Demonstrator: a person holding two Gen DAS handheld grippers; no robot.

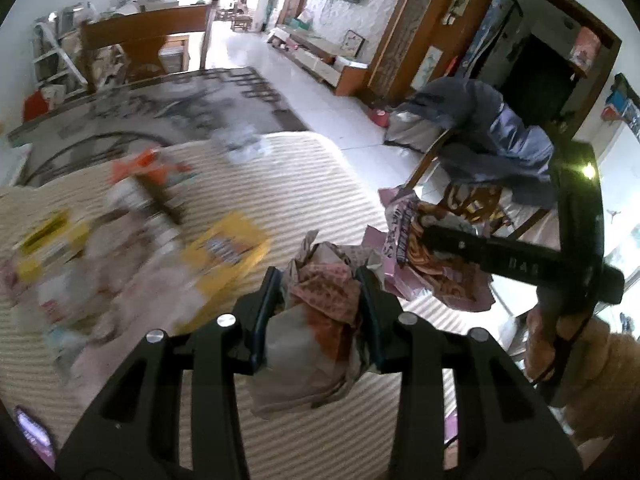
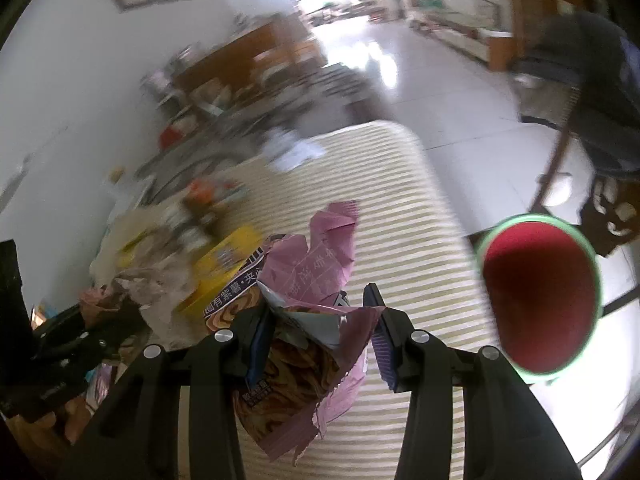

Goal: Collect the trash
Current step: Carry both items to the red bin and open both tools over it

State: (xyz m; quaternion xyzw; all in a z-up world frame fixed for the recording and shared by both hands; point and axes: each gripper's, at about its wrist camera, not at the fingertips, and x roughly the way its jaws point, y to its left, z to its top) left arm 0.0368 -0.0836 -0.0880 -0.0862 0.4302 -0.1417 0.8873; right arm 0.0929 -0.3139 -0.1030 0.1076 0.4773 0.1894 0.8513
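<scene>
My left gripper [image 1: 318, 300] is shut on a crumpled brown and white wrapper [image 1: 320, 320], held above the striped mat [image 1: 320, 184]. My right gripper [image 2: 320, 316] is shut on a torn purple snack bag [image 2: 308, 320], also above the mat; the same bag shows in the left wrist view [image 1: 424, 248] beside the right gripper's black body [image 1: 520, 264]. A red bin with a green rim [image 2: 540, 300] stands on the floor right of the mat. More trash lies blurred at the left: a yellow box [image 1: 224, 256], an orange wrapper [image 1: 140, 164], white tissue [image 1: 240, 144].
A wooden chair draped with blue-grey clothes [image 1: 480, 136] stands right of the mat. A grey patterned rug [image 1: 160, 108] and wooden furniture [image 1: 144, 44] lie beyond. White tiled floor [image 1: 340, 116] runs to the right.
</scene>
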